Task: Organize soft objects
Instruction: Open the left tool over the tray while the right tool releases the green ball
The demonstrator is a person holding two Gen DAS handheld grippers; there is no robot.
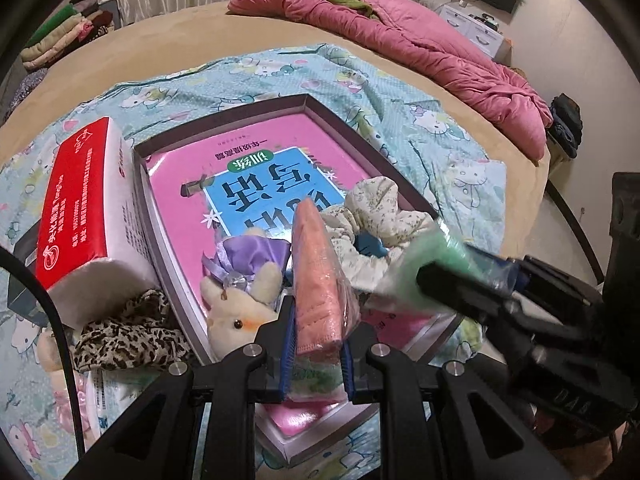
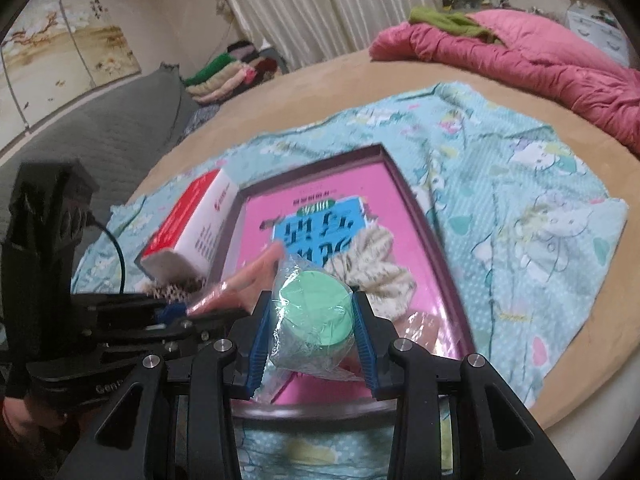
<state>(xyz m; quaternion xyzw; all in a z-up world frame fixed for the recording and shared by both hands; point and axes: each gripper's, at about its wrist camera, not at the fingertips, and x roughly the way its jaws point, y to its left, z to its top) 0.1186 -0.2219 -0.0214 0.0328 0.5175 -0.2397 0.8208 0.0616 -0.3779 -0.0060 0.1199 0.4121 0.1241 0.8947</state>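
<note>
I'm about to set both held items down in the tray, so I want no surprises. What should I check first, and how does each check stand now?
1. Left gripper firmly shut on the peach-orange folded cloth in clear plastic: ok.
2. Right gripper firmly shut on the mint-green roll in clear plastic wrap: ok.
3. Both held items are over the dark-rimmed tray lined with a pink book: ok.
4. Bare space in the tray's far half: ok.
5. Near end is crowded by the cream plush rabbit in a purple dress and the floral cream scrunchie: not ok.
6. Whether the two grippers clear each other: cannot tell.
</note>
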